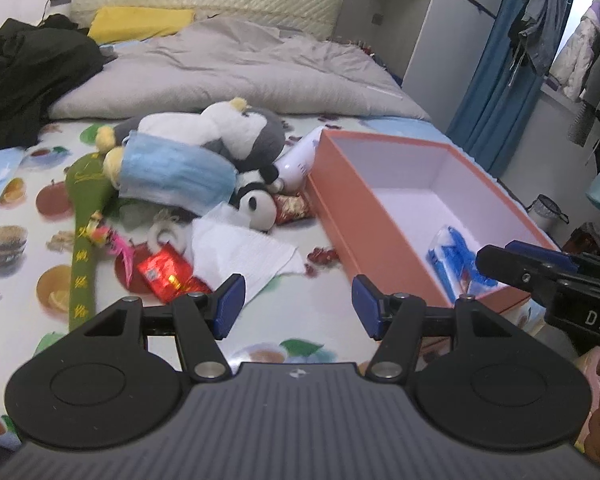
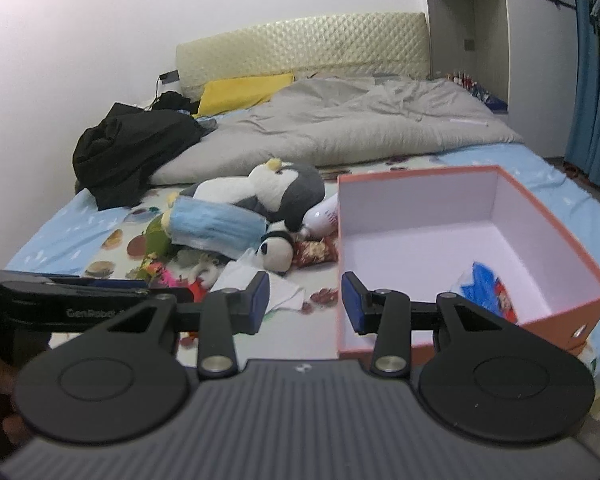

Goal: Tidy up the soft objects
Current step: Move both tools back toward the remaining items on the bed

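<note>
An open orange box (image 1: pixel 364 216) (image 2: pixel 560 216) with a white inside stands on the bed and holds a blue packet (image 1: pixel 456 260) (image 2: pixel 488 284). Left of it lies a pile: a grey-and-white penguin plush (image 1: pixel 228 128) (image 2: pixel 276 188), a blue face mask (image 1: pixel 176 172) (image 2: pixel 216 224), a small panda plush (image 1: pixel 256 200) (image 2: pixel 278 252), a white tissue (image 1: pixel 244 252) (image 2: pixel 284 292), a red packet (image 1: pixel 164 272) and a green cloth bat (image 1: pixel 84 232). My left gripper (image 1: pixel 298 306) is open and empty above the sheet. My right gripper (image 2: pixel 304 302) is open and empty at the box's near left corner.
A white bottle (image 1: pixel 296 160) (image 2: pixel 324 216) lies between the penguin and the box. A red patterned pouch (image 1: pixel 292 206) (image 2: pixel 316 252) lies by the panda. A grey duvet (image 1: pixel 236 76), black clothes (image 1: pixel 28 72) and a yellow pillow (image 1: pixel 140 22) fill the far bed. Blue curtains (image 1: pixel 496 80) hang right.
</note>
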`<act>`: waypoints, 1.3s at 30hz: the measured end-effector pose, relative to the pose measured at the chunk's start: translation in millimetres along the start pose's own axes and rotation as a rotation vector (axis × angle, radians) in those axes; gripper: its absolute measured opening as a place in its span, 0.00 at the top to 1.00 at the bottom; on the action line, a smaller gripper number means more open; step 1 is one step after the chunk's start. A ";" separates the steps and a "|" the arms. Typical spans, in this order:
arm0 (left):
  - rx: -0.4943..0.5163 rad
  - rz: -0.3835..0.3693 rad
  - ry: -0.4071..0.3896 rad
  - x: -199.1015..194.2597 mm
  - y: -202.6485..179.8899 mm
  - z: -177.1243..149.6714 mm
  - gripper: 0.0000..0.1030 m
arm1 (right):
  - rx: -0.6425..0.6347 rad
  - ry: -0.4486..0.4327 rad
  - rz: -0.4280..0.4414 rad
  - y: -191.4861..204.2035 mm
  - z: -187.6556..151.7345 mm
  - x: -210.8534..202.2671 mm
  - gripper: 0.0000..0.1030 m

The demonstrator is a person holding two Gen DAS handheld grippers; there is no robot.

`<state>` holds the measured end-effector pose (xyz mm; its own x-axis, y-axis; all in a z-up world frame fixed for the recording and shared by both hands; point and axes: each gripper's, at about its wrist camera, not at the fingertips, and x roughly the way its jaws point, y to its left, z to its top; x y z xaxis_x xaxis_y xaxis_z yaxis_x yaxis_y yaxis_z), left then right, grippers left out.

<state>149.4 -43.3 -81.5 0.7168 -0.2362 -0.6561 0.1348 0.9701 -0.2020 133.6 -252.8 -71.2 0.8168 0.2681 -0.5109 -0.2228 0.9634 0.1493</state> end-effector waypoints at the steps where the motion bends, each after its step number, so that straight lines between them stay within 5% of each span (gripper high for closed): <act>1: 0.000 0.005 0.002 -1.4 2.7 -2.7 0.37 | 0.008 0.010 0.002 1.4 -3.2 1.3 0.58; 19: -0.077 0.038 0.059 -2.7 55.0 -46.4 0.37 | -0.018 0.150 0.057 47.0 -48.1 20.7 0.58; 39: -0.226 0.086 0.102 84.6 109.9 -33.1 0.35 | -0.079 0.263 0.093 51.1 -41.5 127.4 0.58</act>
<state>202.2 41.4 -183.3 0.6448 -0.1691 -0.7454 -0.0881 0.9523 -0.2921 204.2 -169.1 -163.8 0.6270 0.3379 -0.7019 -0.3389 0.9296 0.1448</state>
